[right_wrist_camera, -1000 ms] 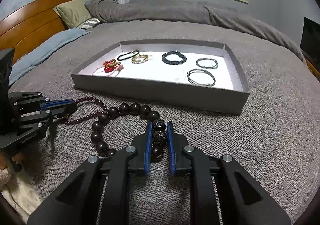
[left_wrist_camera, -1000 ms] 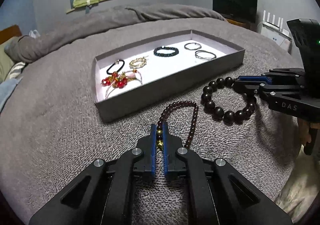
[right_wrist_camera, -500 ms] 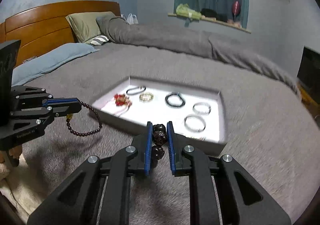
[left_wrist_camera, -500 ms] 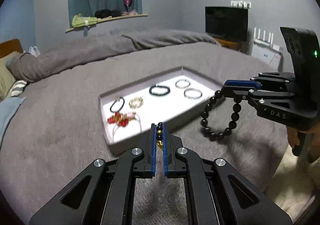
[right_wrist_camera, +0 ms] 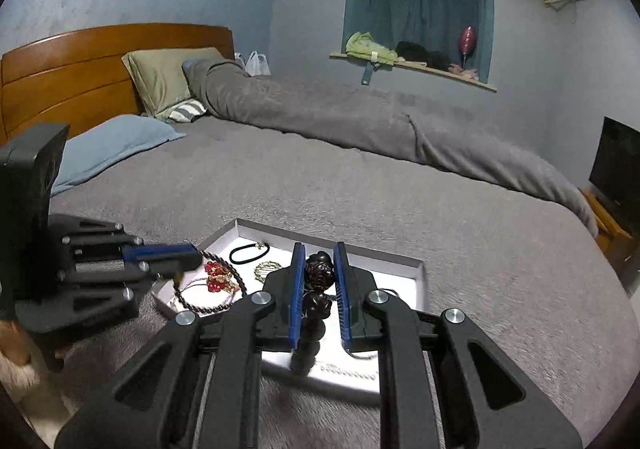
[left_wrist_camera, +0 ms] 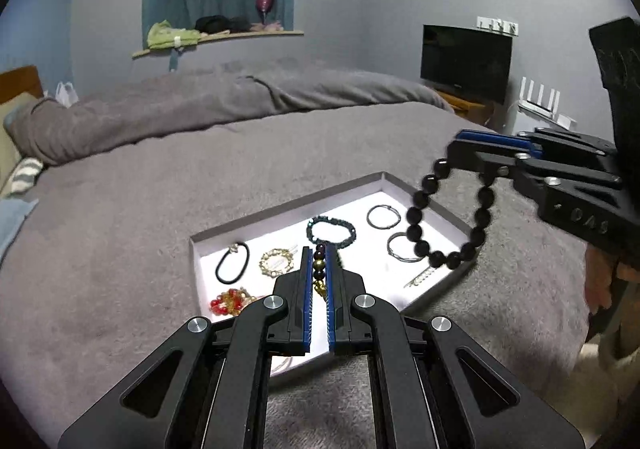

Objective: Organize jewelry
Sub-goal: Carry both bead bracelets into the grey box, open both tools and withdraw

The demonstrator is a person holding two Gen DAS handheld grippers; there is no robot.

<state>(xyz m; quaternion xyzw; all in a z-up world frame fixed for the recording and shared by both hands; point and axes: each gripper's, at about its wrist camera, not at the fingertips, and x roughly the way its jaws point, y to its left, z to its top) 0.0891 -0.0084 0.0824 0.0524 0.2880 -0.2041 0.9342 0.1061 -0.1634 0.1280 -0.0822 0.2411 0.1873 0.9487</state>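
On the grey bed (left_wrist_camera: 120,249) sits the jewelry tray (left_wrist_camera: 280,215). Above it the right claw (right_wrist_camera: 317,269) is clenched on the dangling large-bead bracelet (left_wrist_camera: 416,233); the left claw (left_wrist_camera: 318,269) grips what looks like the small-bead strand (right_wrist_camera: 224,277).

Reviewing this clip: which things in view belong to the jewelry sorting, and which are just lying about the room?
Part of the job:
- grey tray with bracelets already in it
- big black bead bracelet, held by the right gripper
- thin dark bead strand, held by the left gripper

Just lying about:
- pillows
- grey duvet
- TV
- windowsill clutter
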